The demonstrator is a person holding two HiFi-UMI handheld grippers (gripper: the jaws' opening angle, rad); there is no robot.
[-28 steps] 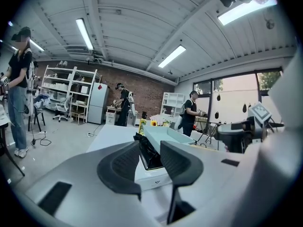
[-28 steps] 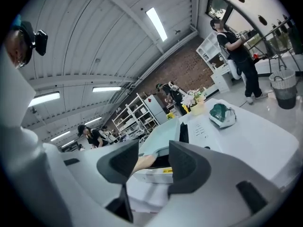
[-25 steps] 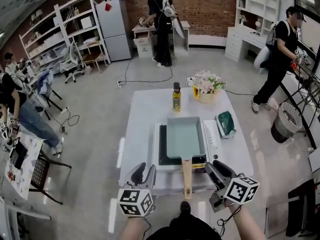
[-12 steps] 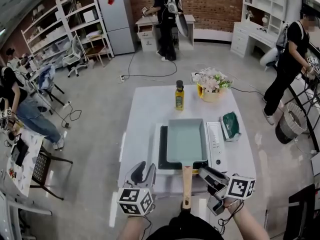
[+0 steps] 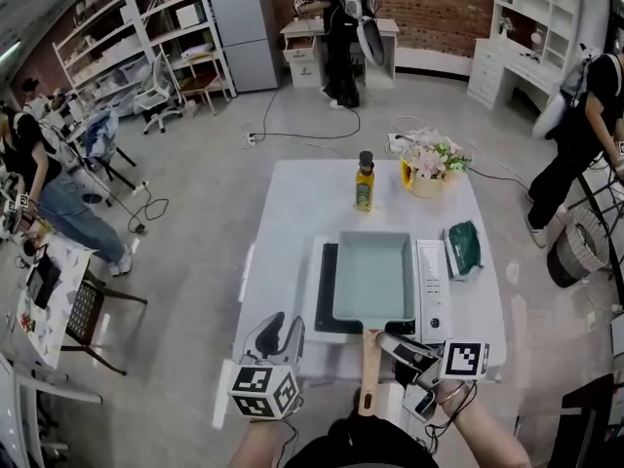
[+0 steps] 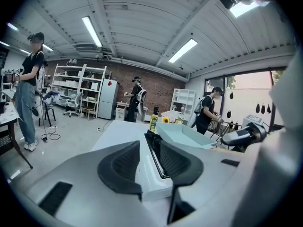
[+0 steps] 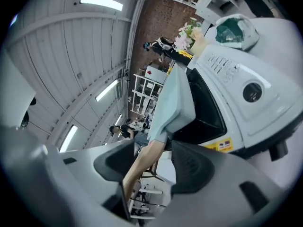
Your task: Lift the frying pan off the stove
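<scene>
- The frying pan point(image 5: 372, 276), a pale blue rectangular one, sat flat on the black top of the stove point(image 5: 323, 305), in the middle of the white bench point(image 5: 292, 213). Its wooden handle point(image 5: 369, 378) stuck out over the near edge toward the person.
- The right tool point(image 5: 395, 347) lay rolled onto its side just right of the handle. Its jaws had just been opening and stood wide. In the right gripper view the handle ran between them, close to one pad, with neither pad pressing on it.
- The left tool point(image 5: 278, 334) hung at the bench's near left corner, apart from the pan. Its jaws stood part-way open with nothing gripped; only the stove's front corner showed beyond them.
- The step in hand looked like the approach to the handle: the pan was not yet gripped or raised.
- Next, the right tool would likely need to close firmly on the handle, near the pan body to limit droop, then rise straight up and keep the pan level.
- An oil bottle point(image 5: 364, 181) and flowers point(image 5: 432, 159) stood at the far end, well clear.
</scene>
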